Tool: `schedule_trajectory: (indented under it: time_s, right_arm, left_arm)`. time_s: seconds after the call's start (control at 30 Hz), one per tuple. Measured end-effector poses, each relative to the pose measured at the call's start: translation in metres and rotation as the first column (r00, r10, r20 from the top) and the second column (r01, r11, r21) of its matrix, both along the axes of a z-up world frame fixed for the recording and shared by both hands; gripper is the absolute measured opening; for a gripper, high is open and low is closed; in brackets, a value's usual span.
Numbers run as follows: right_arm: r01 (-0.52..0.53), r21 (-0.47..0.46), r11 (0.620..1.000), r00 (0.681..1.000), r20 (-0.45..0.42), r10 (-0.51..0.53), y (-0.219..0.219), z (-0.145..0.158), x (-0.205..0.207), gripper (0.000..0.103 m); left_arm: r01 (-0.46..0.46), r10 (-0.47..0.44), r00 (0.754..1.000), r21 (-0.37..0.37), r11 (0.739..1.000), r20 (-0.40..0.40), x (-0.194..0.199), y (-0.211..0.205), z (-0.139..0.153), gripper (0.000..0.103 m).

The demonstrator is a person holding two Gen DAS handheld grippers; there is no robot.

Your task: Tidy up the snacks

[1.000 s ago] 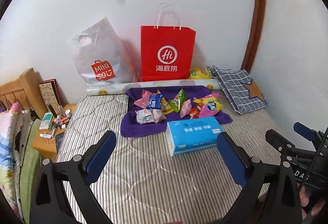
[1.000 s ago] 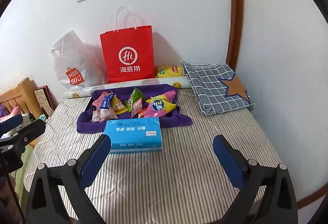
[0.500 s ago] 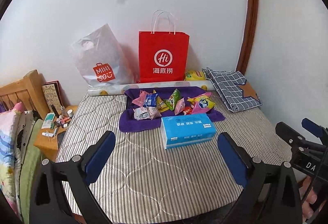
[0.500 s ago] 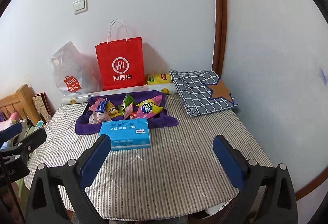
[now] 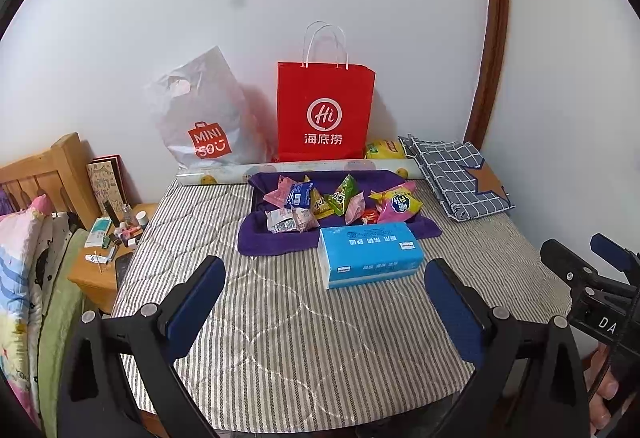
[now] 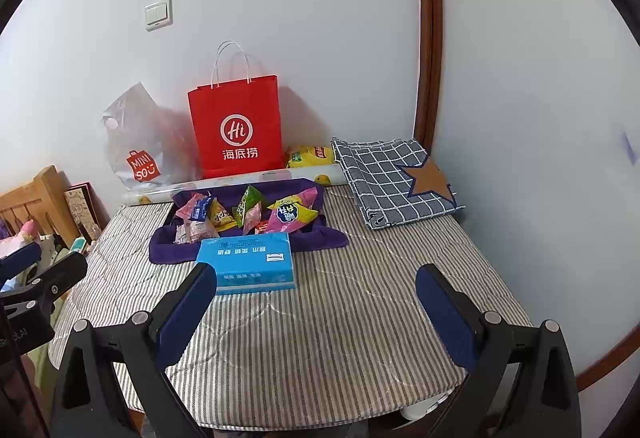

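**Snacks heaped on purple cloth, both grippers held back and empty**

The snack packets point(image 5: 336, 199) lie in a loose pile on a purple cloth point(image 5: 264, 238) at the far middle of the striped mattress point(image 5: 304, 338) — the raised cloth edges seem to pen them in. A blue tissue pack point(image 5: 370, 254) lies just in front, touching the cloth's near edge. Red paper bag point(image 5: 325, 113) and white plastic bag point(image 5: 200, 121) stand against the wall behind, likely propped there to stay upright. One yellow packet point(image 5: 385, 149) lies apart, beside the red bag.

Left gripper point(image 5: 325, 302) and right gripper point(image 6: 316, 308) hover over the near mattress, fingers spread wide, nothing between them — well apart from the pile.

The pile fits snacks gathered onto the cloth, or snacks waiting to be sorted; can't tell which.
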State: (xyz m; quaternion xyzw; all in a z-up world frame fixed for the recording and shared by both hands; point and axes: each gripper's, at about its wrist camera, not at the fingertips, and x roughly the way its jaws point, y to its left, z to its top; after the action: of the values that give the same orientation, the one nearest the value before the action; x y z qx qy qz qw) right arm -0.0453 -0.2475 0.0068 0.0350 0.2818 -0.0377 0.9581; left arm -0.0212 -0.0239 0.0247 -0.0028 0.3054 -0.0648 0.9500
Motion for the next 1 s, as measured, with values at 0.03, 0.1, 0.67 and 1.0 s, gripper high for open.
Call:
schedule_trajectory:
  time_s: [0.03,0.1,0.67,1.0]
  right_arm:
    - [-0.002,-0.001,1.0,1.0,0.0,0.002,-0.0005,-0.0002,0.0002,0.101]
    - [-0.003,-0.004,1.0,1.0,-0.002,0.003,0.0,-0.0002,0.0001,0.101]
    - [0.001,0.002,1.0,1.0,0.008,-0.001,-0.0012,0.0025,-0.0007,0.101]
    - [0.004,0.0,1.0,1.0,0.009,-0.004,-0.001,0.0028,-0.0017,0.101]
  left_arm:
    - [-0.001,0.001,1.0,0.0,1.0,0.001,0.0,0.0,-0.0001,0.099]
    - [-0.002,0.002,1.0,0.002,1.0,-0.003,0.0006,-0.0002,-0.001,0.099]
    - [0.004,-0.004,1.0,0.003,1.0,-0.002,-0.0013,-0.0019,-0.0014,0.099]
    - [0.004,-0.004,1.0,0.001,1.0,-0.004,-0.0028,-0.0016,-0.0007,0.099]
